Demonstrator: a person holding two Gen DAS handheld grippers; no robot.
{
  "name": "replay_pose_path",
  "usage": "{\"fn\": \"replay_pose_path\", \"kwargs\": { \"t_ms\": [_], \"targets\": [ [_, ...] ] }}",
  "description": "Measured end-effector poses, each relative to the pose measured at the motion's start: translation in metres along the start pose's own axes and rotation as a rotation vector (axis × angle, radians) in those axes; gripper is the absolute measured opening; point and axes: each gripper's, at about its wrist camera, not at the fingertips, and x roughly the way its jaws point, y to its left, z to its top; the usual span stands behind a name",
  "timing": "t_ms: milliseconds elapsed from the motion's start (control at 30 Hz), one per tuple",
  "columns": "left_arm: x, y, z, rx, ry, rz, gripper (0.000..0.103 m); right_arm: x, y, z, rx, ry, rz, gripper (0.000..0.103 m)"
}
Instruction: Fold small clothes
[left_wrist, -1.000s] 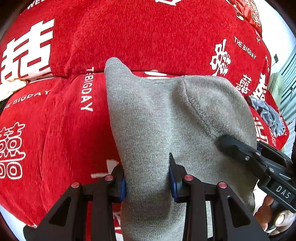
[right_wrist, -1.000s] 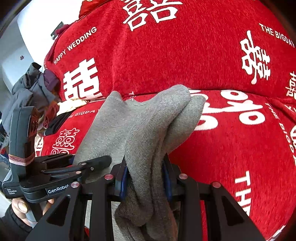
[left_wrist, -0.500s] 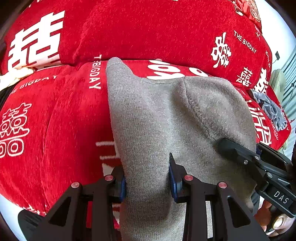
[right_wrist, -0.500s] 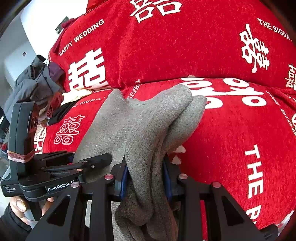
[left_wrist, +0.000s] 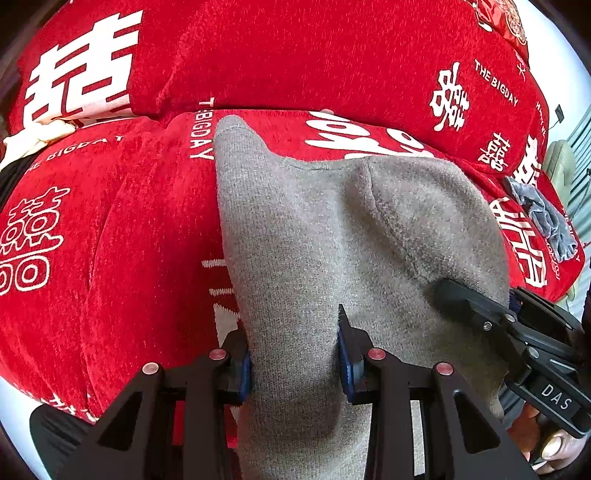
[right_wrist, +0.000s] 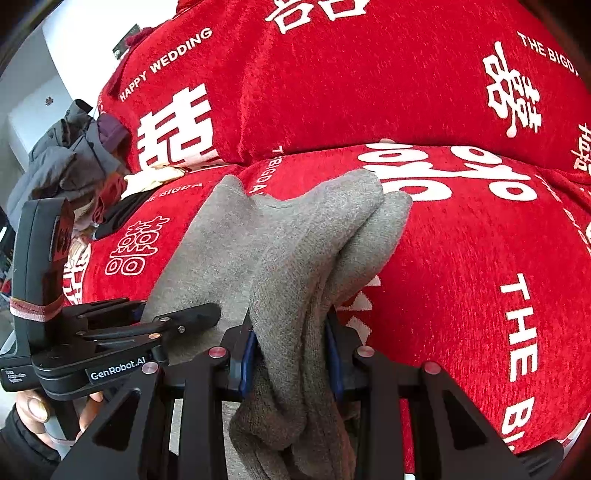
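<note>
A grey knit garment (left_wrist: 332, 236) hangs between both grippers above a red sofa cover. My left gripper (left_wrist: 295, 363) is shut on a bunched fold of its left part. My right gripper (right_wrist: 290, 354) is shut on several stacked grey layers (right_wrist: 314, 251) at its right end. In the left wrist view the right gripper (left_wrist: 491, 325) clamps the cloth's right edge. In the right wrist view the left gripper (right_wrist: 173, 321) holds the cloth at the lower left. The cloth's lower part drops out of view below the jaws.
The red sofa cover (left_wrist: 122, 240) with white lettering fills both views, its back cushion (right_wrist: 351, 81) behind. A grey-blue cloth (left_wrist: 543, 218) lies on the seat at the right. A heap of dark clothes (right_wrist: 62, 162) sits at the sofa's left end.
Both grippers have lifted or drawn back with the grey garment still held, so more of the sofa seat and its front edge now shows beneath. The grips have not changed.
</note>
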Motion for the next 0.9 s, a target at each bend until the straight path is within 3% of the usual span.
{"fn": "replay_pose_path", "kwargs": {
  "t_ms": [200, 267, 400, 467, 533, 733, 800, 900],
  "targets": [
    [0.021, 0.01, 0.004, -0.016, 0.023, 0.001, 0.037, 0.019, -0.02, -0.002, 0.05, 0.03, -0.005, 0.034],
    [0.025, 0.016, 0.002, -0.033, 0.027, -0.018, 0.042, 0.024, -0.026, -0.004, 0.067, 0.039, 0.001, 0.035],
    [0.031, 0.025, -0.001, -0.056, 0.019, -0.025, 0.06, 0.031, -0.041, -0.007, 0.113, 0.058, 0.011, 0.038],
    [0.031, 0.029, -0.003, -0.053, 0.009, -0.028, 0.066, 0.036, -0.049, -0.009, 0.14, 0.074, 0.019, 0.047],
    [0.032, 0.032, -0.004, -0.048, 0.001, 0.001, 0.084, 0.039, -0.056, -0.011, 0.161, 0.084, 0.011, 0.056],
    [0.009, 0.06, -0.012, -0.103, -0.026, -0.02, 0.085, 0.009, -0.073, -0.012, 0.217, 0.013, -0.036, 0.059],
    [-0.004, 0.061, -0.014, -0.093, -0.056, -0.002, 0.085, -0.012, -0.061, -0.01, 0.154, -0.042, -0.018, 0.06],
    [-0.017, 0.048, -0.009, -0.06, -0.094, -0.024, 0.085, -0.021, -0.027, -0.008, 0.017, -0.053, 0.063, 0.065]
  ]
}}
